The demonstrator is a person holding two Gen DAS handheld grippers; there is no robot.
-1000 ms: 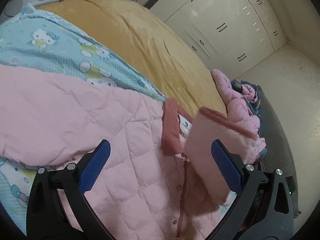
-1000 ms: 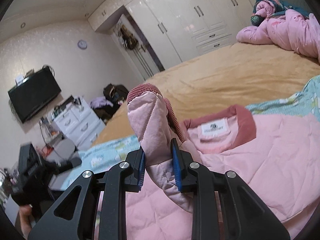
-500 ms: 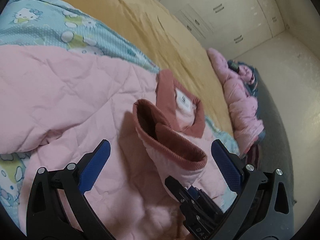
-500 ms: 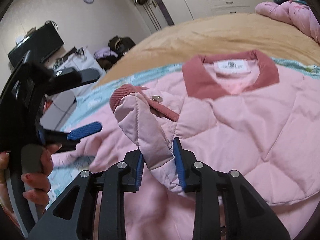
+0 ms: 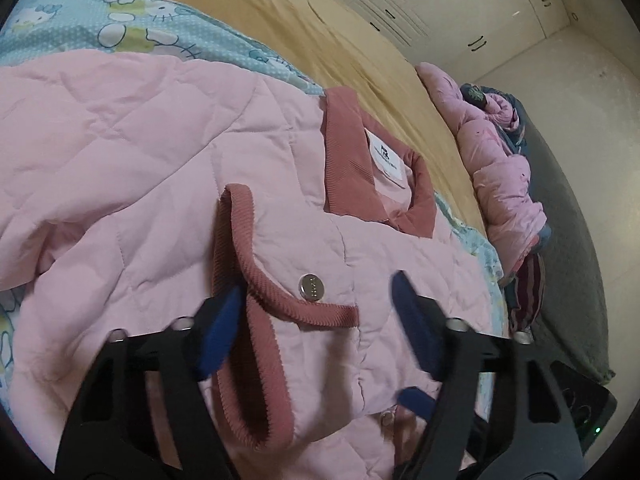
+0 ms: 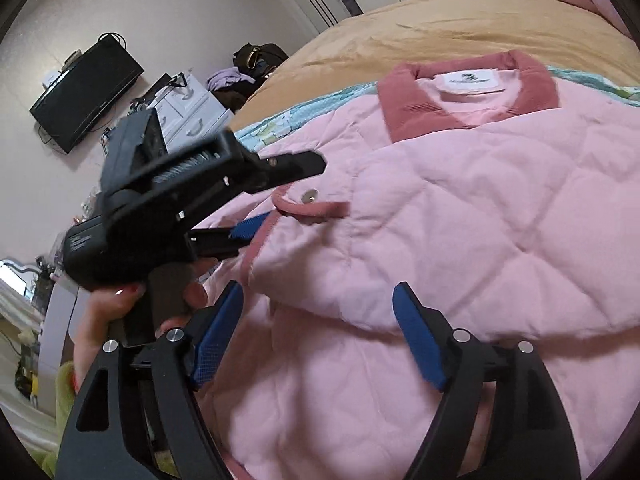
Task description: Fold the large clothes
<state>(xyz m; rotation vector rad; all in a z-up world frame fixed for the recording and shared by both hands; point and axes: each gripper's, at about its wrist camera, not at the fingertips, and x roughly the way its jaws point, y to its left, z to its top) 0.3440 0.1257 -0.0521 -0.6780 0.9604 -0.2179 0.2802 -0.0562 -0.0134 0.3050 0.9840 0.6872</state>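
A pink quilted jacket (image 5: 160, 140) lies spread on the bed, its dusty-rose collar (image 5: 348, 152) with a white label at the far end. One sleeve is folded across the chest, and its ribbed cuff (image 5: 256, 272) lies by a silver snap (image 5: 311, 287). My left gripper (image 5: 318, 328) straddles that cuff with its jaws closing; the left pad touches the cuff's edge and the right pad stands clear. In the right wrist view my right gripper (image 6: 318, 336) is opening, with the folded sleeve (image 6: 360, 272) loose just ahead of its pads. A hand holds the left gripper (image 6: 292, 194) at the cuff (image 6: 316, 210).
A tan bedspread (image 5: 320, 40) and a blue cartoon-print sheet (image 5: 140, 28) lie under the jacket. A heap of pink padded clothing (image 5: 500, 160) sits at the bed's far end. White wardrobes (image 5: 440, 0) line the wall. A wall TV (image 6: 84, 92) and white drawers (image 6: 192, 116) stand to the left.
My right gripper lowered the sleeve onto the jacket's chest and let go, its jaws spreading wide. My left gripper came down over the cuff and its jaws narrowed.
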